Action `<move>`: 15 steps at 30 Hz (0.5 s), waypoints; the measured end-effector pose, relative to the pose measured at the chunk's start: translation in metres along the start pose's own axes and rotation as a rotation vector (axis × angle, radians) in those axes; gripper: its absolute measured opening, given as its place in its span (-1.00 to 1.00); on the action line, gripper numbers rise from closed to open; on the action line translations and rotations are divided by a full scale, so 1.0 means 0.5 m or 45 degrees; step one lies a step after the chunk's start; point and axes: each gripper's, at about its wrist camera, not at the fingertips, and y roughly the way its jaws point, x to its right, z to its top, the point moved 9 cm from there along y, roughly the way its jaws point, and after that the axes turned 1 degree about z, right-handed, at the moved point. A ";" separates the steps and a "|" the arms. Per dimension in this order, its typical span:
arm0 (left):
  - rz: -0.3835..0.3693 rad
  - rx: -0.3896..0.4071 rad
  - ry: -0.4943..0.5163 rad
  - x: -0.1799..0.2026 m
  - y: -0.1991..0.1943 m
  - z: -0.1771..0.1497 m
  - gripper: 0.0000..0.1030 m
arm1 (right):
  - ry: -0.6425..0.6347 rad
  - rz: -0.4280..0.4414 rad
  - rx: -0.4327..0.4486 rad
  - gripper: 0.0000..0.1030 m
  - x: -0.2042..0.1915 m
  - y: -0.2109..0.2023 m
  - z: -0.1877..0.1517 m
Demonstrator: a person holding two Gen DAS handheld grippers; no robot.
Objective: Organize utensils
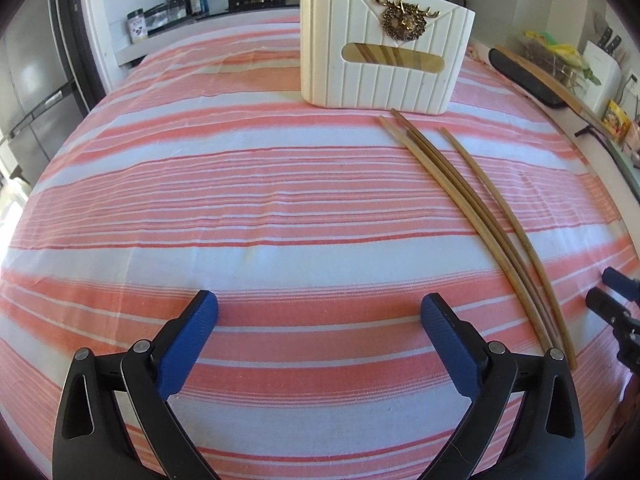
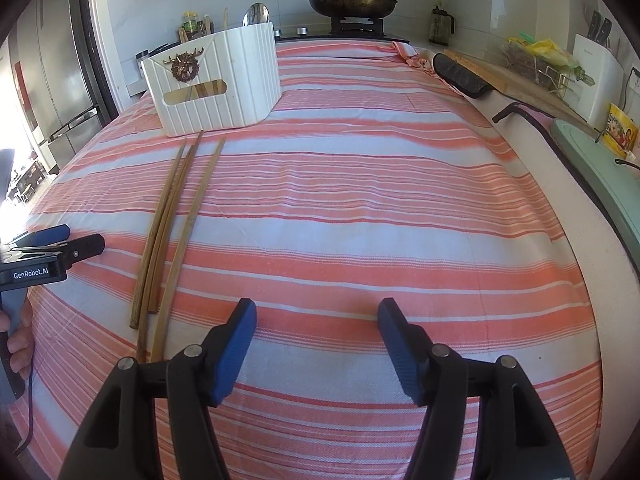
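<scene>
Several long wooden chopsticks (image 1: 480, 220) (image 2: 172, 220) lie side by side on the striped cloth, running from the holder toward me. A white ribbed utensil holder (image 1: 384, 60) (image 2: 216, 84) with a gold deer emblem stands upright behind them; more chopsticks and a spoon stick out of it. My left gripper (image 1: 320, 302) is open over bare cloth, left of the chopsticks, and shows at the left edge of the right wrist view (image 2: 82, 238). My right gripper (image 2: 317, 306) is open with nothing between its pads, right of the chopsticks, and peeks in at the right edge of the left wrist view (image 1: 600, 286).
The pink-and-white striped cloth (image 2: 360, 200) covers the counter. A lidded frying pan (image 2: 352, 4) sits on the stove behind. A black pad (image 2: 460, 76), a wooden board (image 2: 520, 84) and a knife block (image 2: 596, 76) line the right side. A fridge (image 1: 36, 80) stands at the left.
</scene>
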 end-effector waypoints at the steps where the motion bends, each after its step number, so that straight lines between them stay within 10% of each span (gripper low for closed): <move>1: 0.000 -0.006 -0.013 -0.001 -0.001 0.001 0.96 | 0.000 0.001 0.000 0.25 0.000 0.000 0.000; 15: -0.152 0.010 -0.074 0.104 -0.004 0.063 0.96 | 0.027 0.024 0.007 0.25 0.003 0.002 0.003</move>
